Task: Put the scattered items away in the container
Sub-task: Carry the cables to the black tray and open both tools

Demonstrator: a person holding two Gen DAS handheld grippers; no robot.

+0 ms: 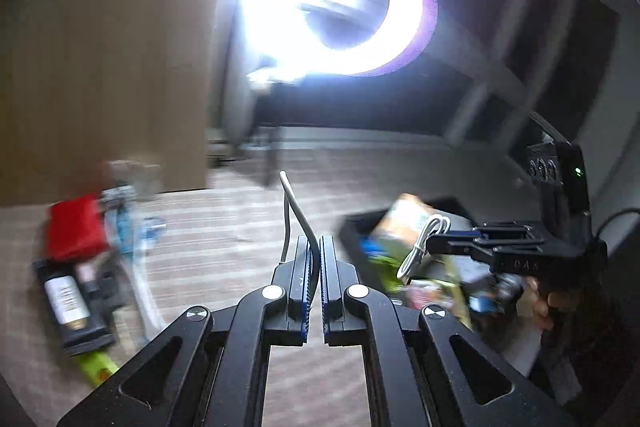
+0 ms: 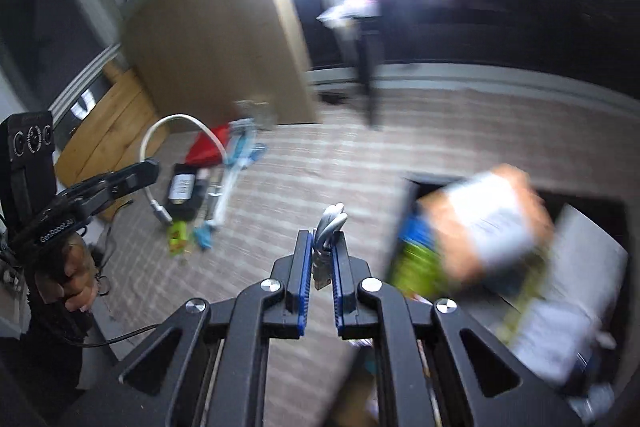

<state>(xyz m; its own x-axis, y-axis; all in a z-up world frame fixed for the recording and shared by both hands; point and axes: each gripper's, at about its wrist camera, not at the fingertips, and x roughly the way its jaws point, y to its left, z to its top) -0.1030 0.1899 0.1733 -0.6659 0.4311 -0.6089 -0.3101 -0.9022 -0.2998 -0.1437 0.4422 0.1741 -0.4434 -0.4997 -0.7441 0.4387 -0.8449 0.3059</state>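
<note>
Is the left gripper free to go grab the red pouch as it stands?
Probably not yet. The left gripper is shut on a white cable, so its fingers are occupied. The path over the table to the red pouch looks clear otherwise.

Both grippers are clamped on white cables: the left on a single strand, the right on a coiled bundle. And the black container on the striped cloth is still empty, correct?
Not quite. The black container is not empty: an orange-and-white box and other packages already lie in it, as the right wrist view shows. The rest holds: the left gripper pinches a single white cable, the right gripper a coiled cable bundle.
</note>
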